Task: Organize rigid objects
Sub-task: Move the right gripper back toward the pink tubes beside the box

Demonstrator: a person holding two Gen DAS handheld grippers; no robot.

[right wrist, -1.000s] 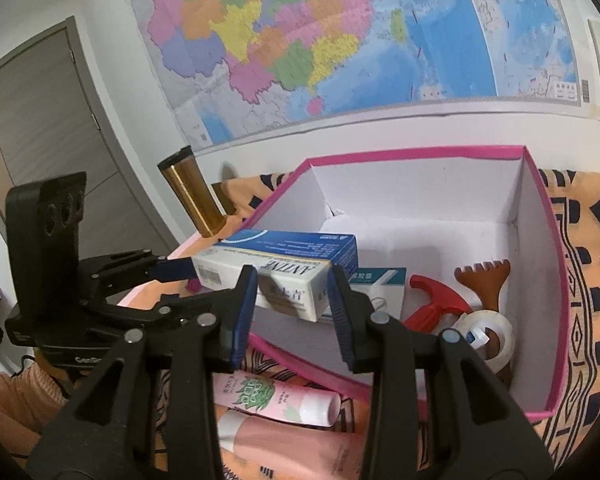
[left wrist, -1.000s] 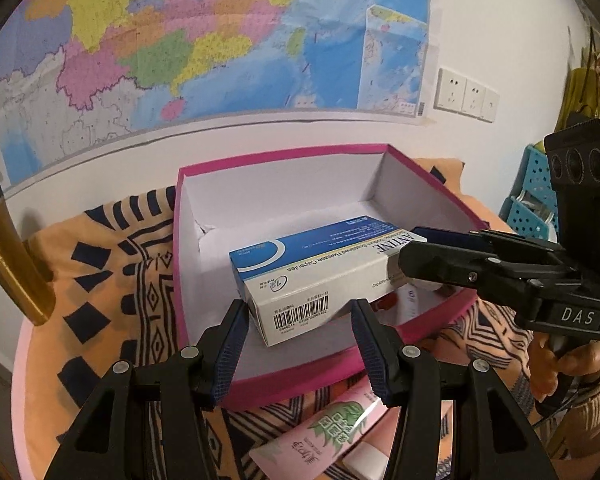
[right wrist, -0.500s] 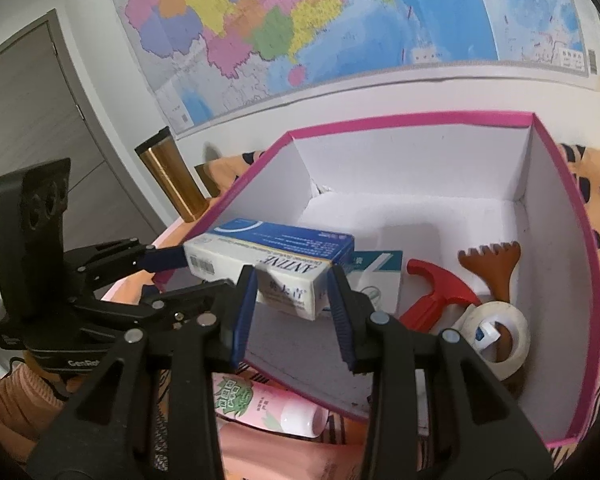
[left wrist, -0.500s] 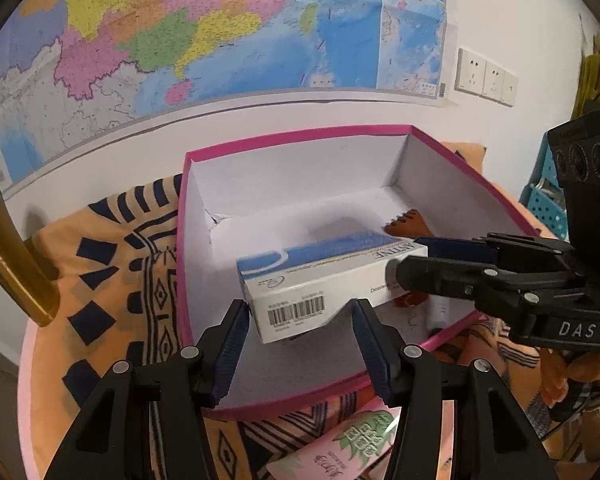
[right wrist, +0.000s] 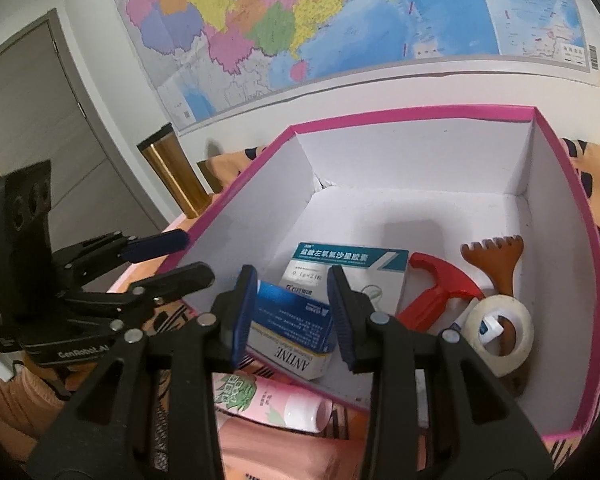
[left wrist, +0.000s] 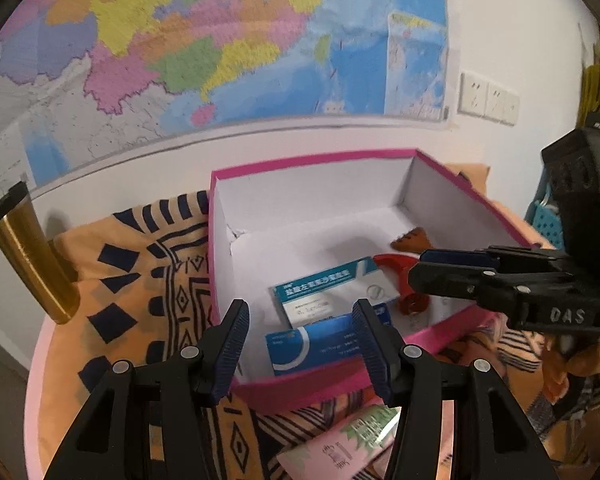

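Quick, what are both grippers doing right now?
Left gripper: jaws open, nothing between them.
Right gripper: blue medicine box sits between the jaws; a grip cannot be told.

My round pink table [left wrist: 40, 364] wears an orange patterned cloth [left wrist: 140, 280]. On it sit the pink box [right wrist: 592, 288], a gold tumbler [left wrist: 32, 256] and a pink tube [right wrist: 276, 402] just before the box.

matt card box [right wrist: 548, 208], shiny metal flask [left wrist: 32, 256], patterned cloth [left wrist: 140, 280].
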